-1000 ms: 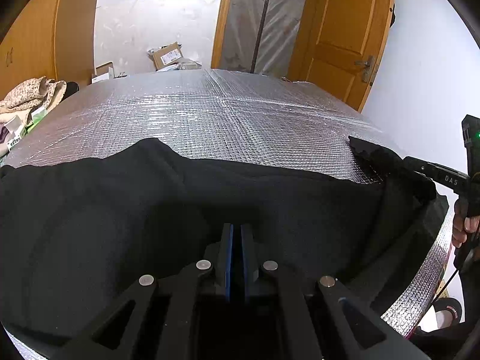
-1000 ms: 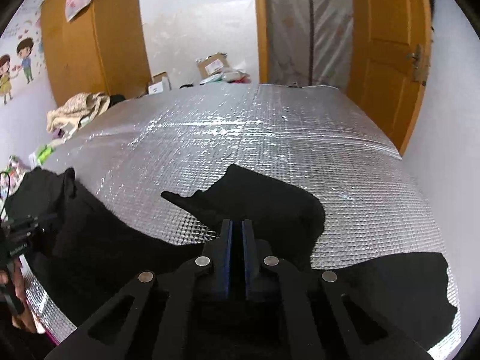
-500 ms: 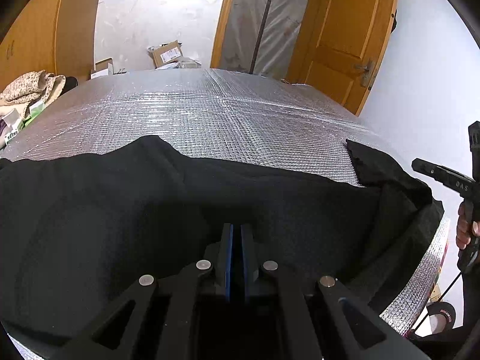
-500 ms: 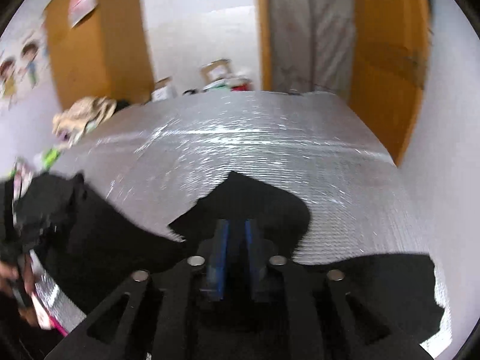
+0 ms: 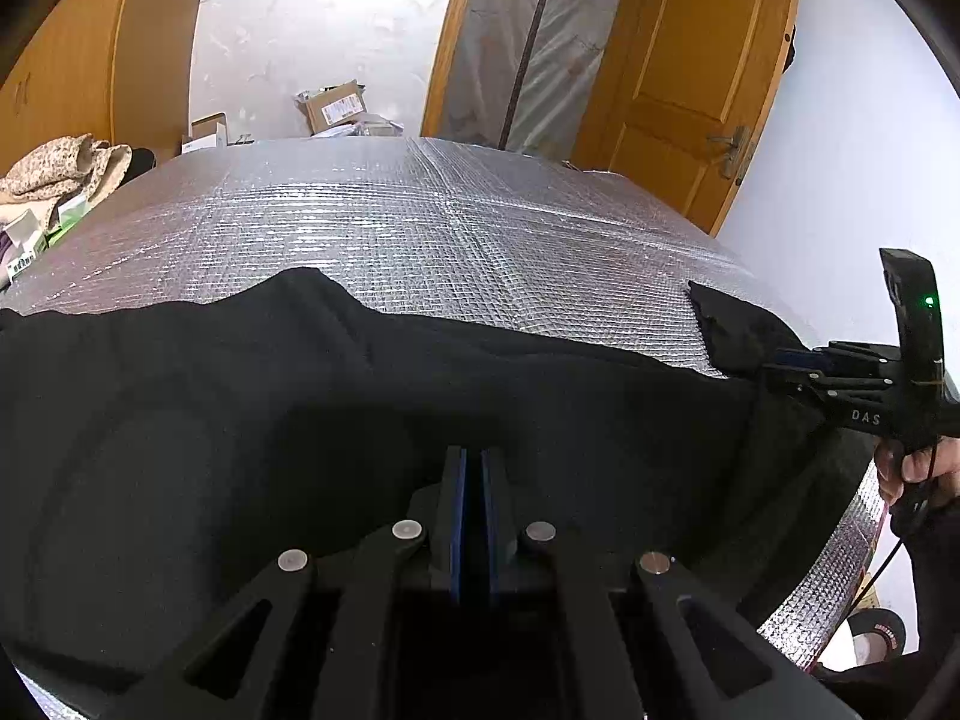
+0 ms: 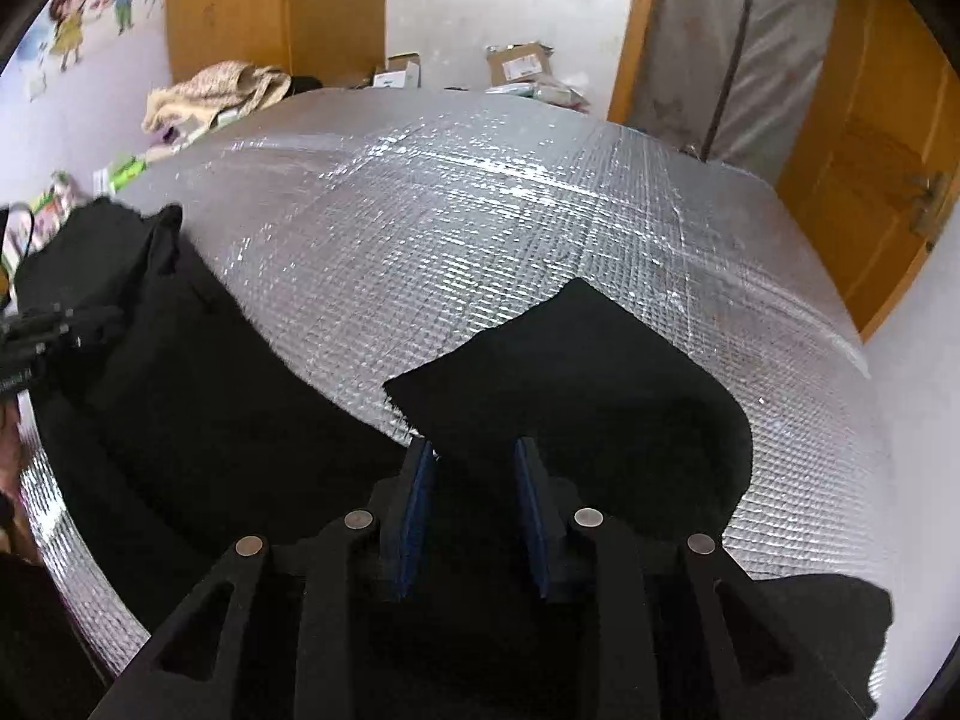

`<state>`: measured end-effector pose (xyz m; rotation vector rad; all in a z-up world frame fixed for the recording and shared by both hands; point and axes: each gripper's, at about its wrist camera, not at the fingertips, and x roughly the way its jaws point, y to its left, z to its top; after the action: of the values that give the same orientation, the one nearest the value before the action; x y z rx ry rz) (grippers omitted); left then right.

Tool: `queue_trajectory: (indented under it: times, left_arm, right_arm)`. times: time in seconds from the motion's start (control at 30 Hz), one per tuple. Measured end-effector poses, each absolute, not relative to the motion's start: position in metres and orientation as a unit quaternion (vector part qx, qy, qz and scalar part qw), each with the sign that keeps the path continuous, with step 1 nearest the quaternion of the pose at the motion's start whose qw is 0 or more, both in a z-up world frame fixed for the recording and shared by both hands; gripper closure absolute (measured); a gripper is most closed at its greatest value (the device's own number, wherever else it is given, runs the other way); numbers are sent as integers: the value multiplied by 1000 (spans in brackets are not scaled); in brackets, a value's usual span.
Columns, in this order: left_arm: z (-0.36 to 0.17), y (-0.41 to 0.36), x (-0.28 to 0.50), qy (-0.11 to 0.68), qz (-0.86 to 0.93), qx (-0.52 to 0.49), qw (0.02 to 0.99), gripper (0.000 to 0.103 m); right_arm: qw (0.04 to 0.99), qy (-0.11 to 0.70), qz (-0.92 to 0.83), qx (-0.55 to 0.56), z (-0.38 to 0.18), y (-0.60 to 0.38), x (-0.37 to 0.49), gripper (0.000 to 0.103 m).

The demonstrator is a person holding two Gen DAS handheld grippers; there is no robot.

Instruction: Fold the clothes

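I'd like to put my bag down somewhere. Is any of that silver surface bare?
The far half of the silver mat is bare, from the black garment to the doors. The near edge is crowded: cloth covers it, with the left gripper and right gripper there.

Silver quilted foil sheet (image 5: 420, 222) over the whole work surface, seams crossing mid. Beige patterned fabric heap (image 5: 60, 171) off to the far left w/ small boxes beside it. Cardboard boxes (image 5: 333, 105) on the floor behind. Orange wood door (image 5: 690, 78) w/ metal handle on the right, grey plastic curtain (image 5: 528, 42) next to it. Cartoon kid stickers (image 6: 90, 12) on the wall. Tape roll (image 5: 876, 639) down low right.
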<state>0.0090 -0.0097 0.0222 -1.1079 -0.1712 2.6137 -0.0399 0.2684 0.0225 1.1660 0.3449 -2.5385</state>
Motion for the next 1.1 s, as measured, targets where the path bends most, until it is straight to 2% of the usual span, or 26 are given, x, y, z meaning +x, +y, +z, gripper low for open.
queue_trajectory:
  times: [0.03,0.07,0.1,0.13,0.33,0.57,0.77,0.93,1.1]
  left_arm:
    - [22,-9,9,-60,909,-385,148,99]
    - [22,-9,9,-61,909,-385,148,99]
    - [22,-9,9,-61,909,-385,149,99]
    - [22,-9,8,-62,908,-386,149,99]
    - [22,-10,7,-63,908,-386,149,99]
    - [22,-9,7,-67,907,-387,151,99]
    - [22,-11,7,-69,906,-389,153,99]
    - [22,-11,7,-63,906,-389,151,99]
    - [23,-10,7,-55,907,-389,148,99]
  right_arm:
    - [160,114,-892,406,24,271,-40,79]
    - [158,107,-895,403,25,274,-39,91]
    - [156,101,-897,400,27,276,-39,98]
    - [153,94,-900,398,28,279,-39,99]
    - [137,50,-916,374,39,298,-35,100]
    - [52,-64,-942,324,67,369,-10,100]
    - [-36,-184,-931,313,63,440,24,100]
    - [-85,-242,-916,308,52,477,55,100]
    - [-61,-314,-890,324,30,495,55,94]
